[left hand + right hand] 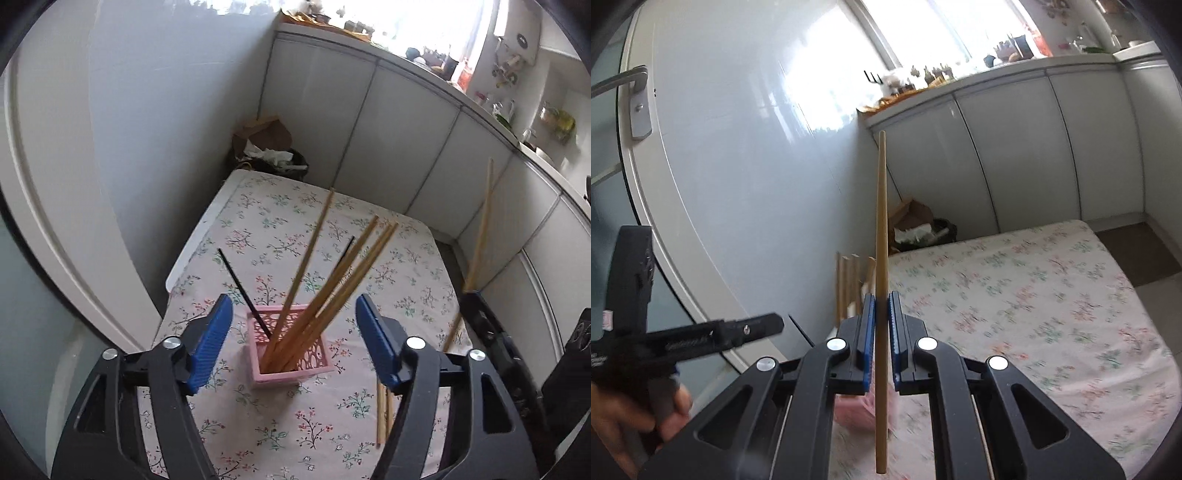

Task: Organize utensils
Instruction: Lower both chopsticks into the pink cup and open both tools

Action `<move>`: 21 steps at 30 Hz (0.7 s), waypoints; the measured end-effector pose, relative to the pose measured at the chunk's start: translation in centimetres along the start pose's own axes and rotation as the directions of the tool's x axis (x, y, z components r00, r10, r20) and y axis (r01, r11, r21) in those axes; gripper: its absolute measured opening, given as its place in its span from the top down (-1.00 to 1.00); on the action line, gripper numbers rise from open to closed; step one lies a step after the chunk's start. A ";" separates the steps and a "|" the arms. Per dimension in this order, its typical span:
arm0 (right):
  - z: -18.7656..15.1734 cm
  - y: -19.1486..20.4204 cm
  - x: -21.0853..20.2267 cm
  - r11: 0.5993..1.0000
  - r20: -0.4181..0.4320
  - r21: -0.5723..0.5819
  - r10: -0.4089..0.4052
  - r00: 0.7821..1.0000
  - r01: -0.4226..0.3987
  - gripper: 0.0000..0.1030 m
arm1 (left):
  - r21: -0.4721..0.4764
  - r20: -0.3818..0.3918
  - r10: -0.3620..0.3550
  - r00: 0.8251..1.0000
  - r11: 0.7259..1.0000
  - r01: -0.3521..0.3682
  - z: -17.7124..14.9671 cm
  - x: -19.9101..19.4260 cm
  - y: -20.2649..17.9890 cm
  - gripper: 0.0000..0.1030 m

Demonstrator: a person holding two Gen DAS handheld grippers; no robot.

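Gripping one wooden chopstick upright, the right gripper has its blue pads clamped on the shaft. Over the floral tablecloth, the left gripper hangs with jaws spread, empty, above the pink holder — chopsticks fanned inside, two dark ones among them, perhaps. More lie beside it.

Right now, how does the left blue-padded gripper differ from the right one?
Left blue-padded gripper: jaws spread wide, nothing between them, above the pink lattice holder of chopsticks. Right blue-padded gripper: jaws closed on a single wooden chopstick, held upright. Both share black frames and ribbed blue pads, over the floral tablecloth.
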State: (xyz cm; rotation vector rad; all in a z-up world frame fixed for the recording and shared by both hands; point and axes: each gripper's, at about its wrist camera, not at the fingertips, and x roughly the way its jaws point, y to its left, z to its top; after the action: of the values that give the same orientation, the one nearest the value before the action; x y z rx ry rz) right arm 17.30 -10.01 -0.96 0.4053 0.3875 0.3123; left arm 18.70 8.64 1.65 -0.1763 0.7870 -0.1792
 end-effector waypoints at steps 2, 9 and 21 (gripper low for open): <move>0.0 1.2 1.3 1.000 0.034 0.011 0.020 0.999 -0.020 0.85 | -0.058 0.011 -0.024 1.000 0.998 0.024 0.3 -0.1 1.0 -0.33; -0.8 3.5 5.4 0.999 0.147 -0.041 0.006 0.989 0.000 0.85 | -0.150 0.036 -0.071 0.997 0.986 0.075 1.0 -0.6 3.0 -0.33; -4.6 3.4 7.5 0.993 0.129 -0.103 -0.050 0.990 0.063 0.85 | -0.164 0.035 -0.076 0.996 0.983 0.081 1.0 -0.6 3.5 -0.33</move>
State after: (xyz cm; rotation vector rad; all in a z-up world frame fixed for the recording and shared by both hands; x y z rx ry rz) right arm 21.24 -2.78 -5.67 0.3063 0.2567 0.2495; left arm 19.37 12.26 1.98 -0.3663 0.7672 -0.1857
